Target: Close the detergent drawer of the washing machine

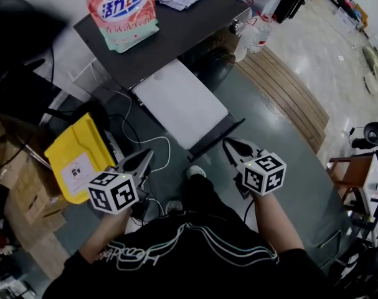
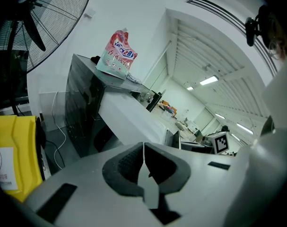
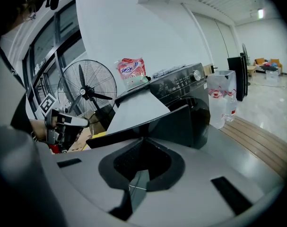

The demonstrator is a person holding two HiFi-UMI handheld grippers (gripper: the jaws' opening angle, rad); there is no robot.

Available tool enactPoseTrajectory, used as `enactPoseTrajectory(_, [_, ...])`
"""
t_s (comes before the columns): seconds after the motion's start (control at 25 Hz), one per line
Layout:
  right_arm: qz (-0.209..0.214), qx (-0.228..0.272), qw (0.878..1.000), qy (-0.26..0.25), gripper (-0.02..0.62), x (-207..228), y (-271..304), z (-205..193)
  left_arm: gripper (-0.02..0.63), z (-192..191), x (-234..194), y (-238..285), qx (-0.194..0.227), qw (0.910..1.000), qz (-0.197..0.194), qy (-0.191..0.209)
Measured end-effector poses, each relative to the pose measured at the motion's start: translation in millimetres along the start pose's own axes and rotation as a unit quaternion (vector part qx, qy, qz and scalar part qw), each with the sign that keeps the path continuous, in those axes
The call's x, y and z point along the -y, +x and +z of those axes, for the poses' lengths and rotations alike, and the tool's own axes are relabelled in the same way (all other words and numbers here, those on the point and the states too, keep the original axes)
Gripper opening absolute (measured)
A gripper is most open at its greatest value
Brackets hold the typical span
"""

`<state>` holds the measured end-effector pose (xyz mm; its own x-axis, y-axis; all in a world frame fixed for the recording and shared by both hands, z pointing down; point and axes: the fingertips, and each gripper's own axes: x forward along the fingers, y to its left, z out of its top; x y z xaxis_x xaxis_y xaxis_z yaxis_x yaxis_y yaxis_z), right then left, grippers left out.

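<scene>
Grey left tongs (image 1: 147, 155) and right tongs (image 1: 230, 144); black top (image 1: 176, 273), white stripes.

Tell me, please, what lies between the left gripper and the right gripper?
In the head view, the person's white shoe and a thin white cable lie on the grey floor between the left gripper and right gripper.

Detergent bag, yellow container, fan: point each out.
detergent bag (image 1: 122, 11), head view, middle of its printed front.
yellow container (image 1: 84, 143), head view, yellow face above its label.
fan (image 3: 85, 92), right gripper view, hub of the blades.
</scene>
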<state>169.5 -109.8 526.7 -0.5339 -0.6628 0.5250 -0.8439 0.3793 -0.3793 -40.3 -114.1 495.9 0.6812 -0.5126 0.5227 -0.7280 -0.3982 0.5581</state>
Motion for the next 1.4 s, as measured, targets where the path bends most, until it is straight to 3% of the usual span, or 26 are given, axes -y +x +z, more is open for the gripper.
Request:
enactPoseTrajectory(0.28, [0.005, -0.011, 1.0, -0.012, 0.026, 0.6, 0.3, 2.3, 0.029, -1.2, -4.7, 2.3, -0.001, 0.9998, 0.013, -0.014])
enactPoseTrajectory(0.88, [0.017, -0.033, 0.999, -0.004, 0.025, 4.4, 5.5, 12.7, 0.029, 26.3, -17.8, -24.3, 0.055, 0.9971, 0.041, -0.034])
enactPoseTrajectory(1.16, [0.029, -0.031, 0.999, -0.025, 0.026, -6.1, 23.4, 31.0, 0.03, 30.9, -27.3, -40.9, 0.071, 0.9949, 0.056, -0.046])
enactPoseTrajectory(1.4, [0.029, -0.039, 0.998, -0.025, 0.026, -5.6, 37.9, 34.0, 0.03, 40.1, -29.6, -56.7, 0.087, 0.9934, 0.067, -0.032])
